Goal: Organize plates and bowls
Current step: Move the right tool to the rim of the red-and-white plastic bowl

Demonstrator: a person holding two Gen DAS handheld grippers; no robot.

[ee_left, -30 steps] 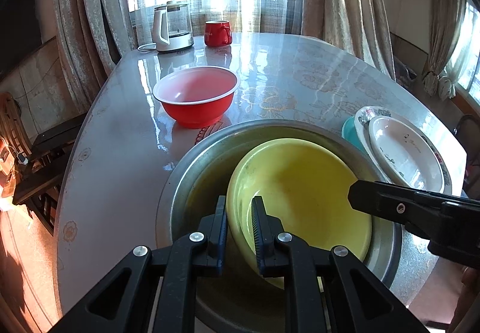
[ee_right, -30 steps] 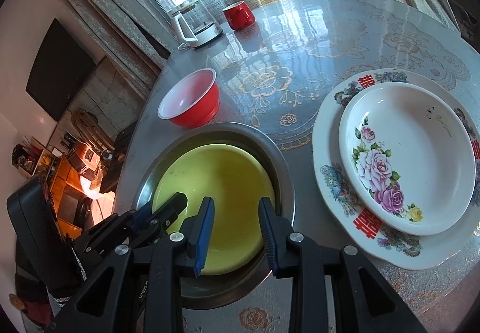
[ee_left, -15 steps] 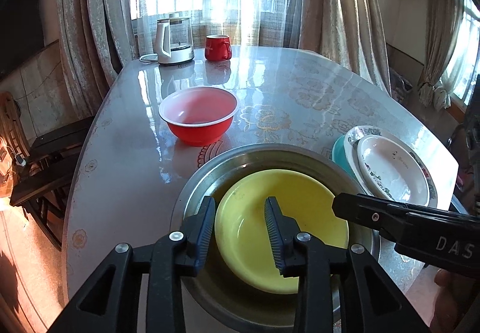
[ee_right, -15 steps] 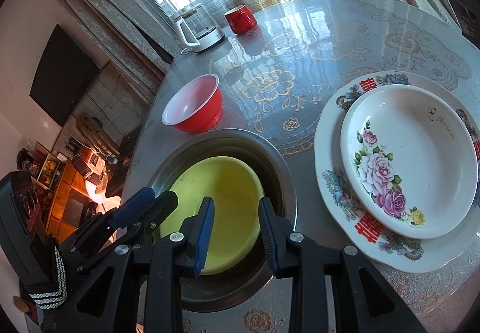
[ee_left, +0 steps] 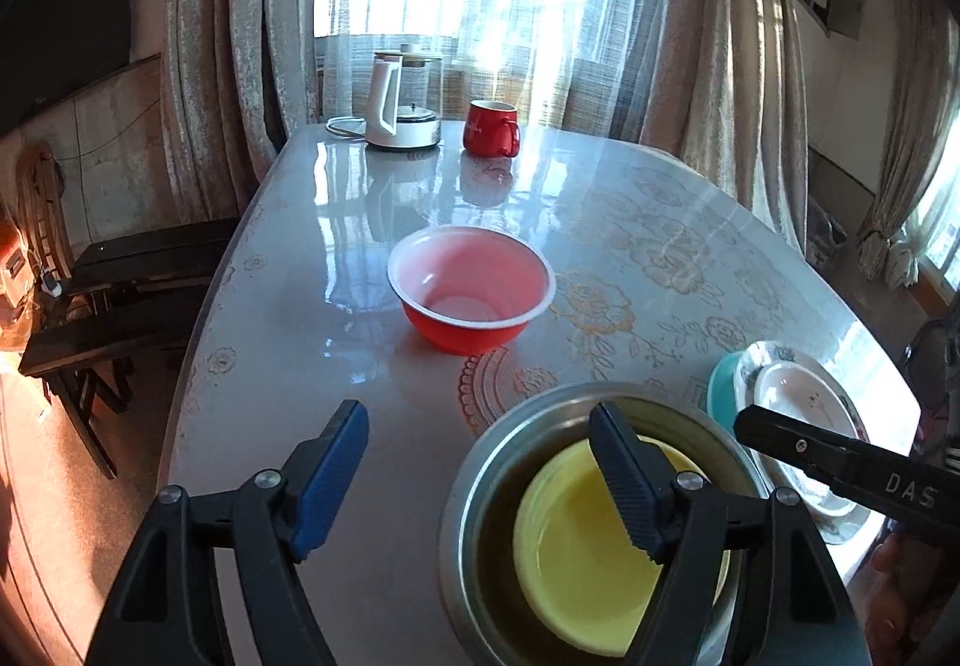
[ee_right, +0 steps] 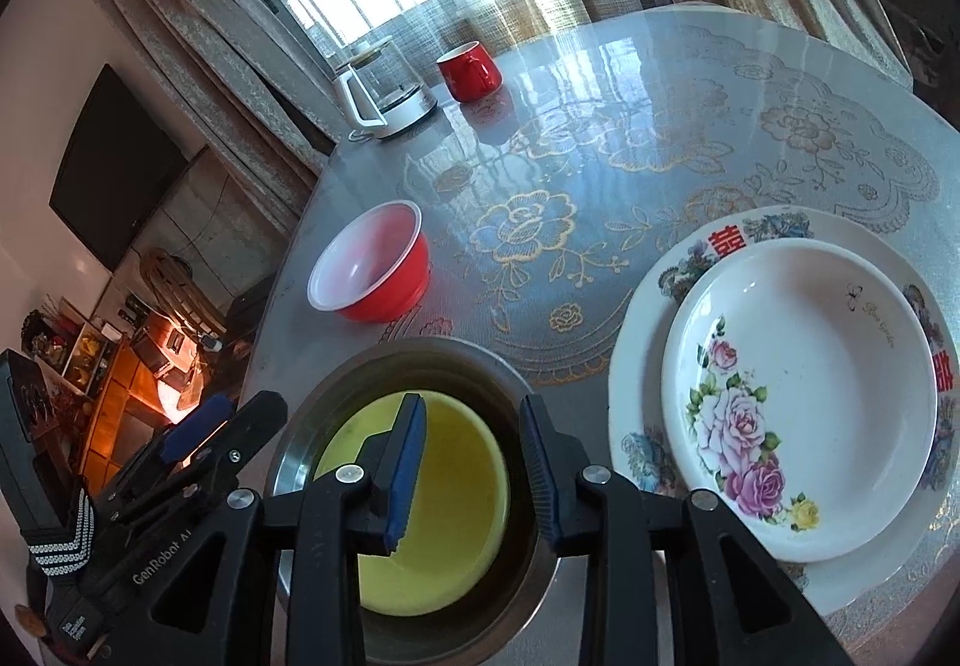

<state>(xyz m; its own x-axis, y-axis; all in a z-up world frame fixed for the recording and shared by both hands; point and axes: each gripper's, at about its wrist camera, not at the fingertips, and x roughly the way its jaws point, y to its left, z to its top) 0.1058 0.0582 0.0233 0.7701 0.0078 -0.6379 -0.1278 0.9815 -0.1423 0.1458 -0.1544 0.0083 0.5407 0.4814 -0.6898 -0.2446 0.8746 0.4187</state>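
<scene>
Left tongs opening, empty; right tongs slightly parted, empty

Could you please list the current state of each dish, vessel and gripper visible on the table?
Yellow shallow bowl: nested in the metal basin, ungripped.
Round metal basin: upright on the table.
Red plastic bowl: upright, empty, standing alone.
White floral deep plate: stacked on the large patterned plate.
Red mug: upright beside the glass kettle.
Left gripper: jaws opening, nothing held.
Right gripper: partly open, nothing held.

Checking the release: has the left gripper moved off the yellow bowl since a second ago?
Yes. The left gripper, jaws opening and empty, has pulled up and away from the yellow bowl.
</scene>
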